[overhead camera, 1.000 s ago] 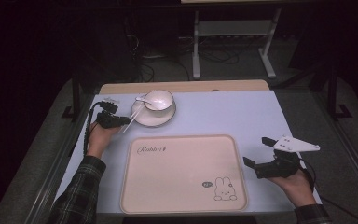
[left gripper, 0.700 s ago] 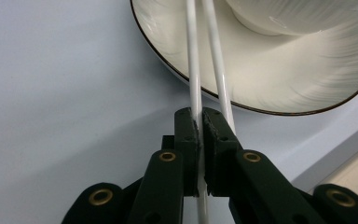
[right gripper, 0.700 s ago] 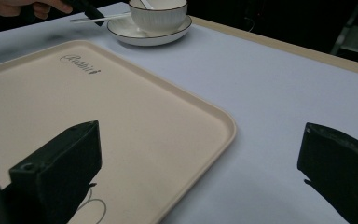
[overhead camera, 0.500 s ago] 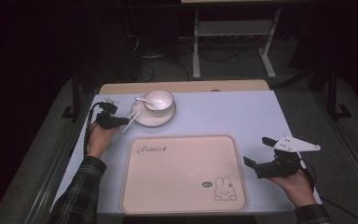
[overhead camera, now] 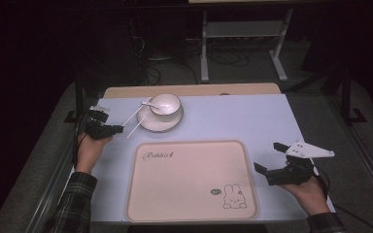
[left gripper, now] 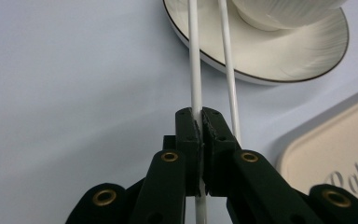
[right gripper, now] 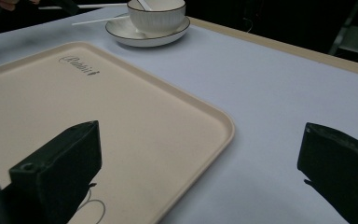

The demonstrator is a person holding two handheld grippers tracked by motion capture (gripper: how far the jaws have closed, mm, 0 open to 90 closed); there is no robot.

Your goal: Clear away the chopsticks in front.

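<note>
Chopsticks, two of them, white and thin, lie with their far ends on the saucer (overhead camera: 159,119). One chopstick (left gripper: 195,70) is clamped between the jaws of the left claw (left gripper: 201,122), which have just been closing on it; the pads press it from both sides. The second chopstick (left gripper: 227,65) runs just beside the first, outside the grip, passing the right jaw. In the high view the left claw (overhead camera: 118,129) sits at the left part of the desk (overhead camera: 252,121), near the saucer. One cup (overhead camera: 164,104) stands on that one saucer, and one spoon (overhead camera: 148,104) rests in the cup. In front of them lies one cream tray (overhead camera: 189,179) with a rabbit drawing in one corner, nothing on it. The right claw (overhead camera: 267,159) is held at the tray's right edge, well apart from the dishes, its jaws standing wide apart with nothing between them.
</note>
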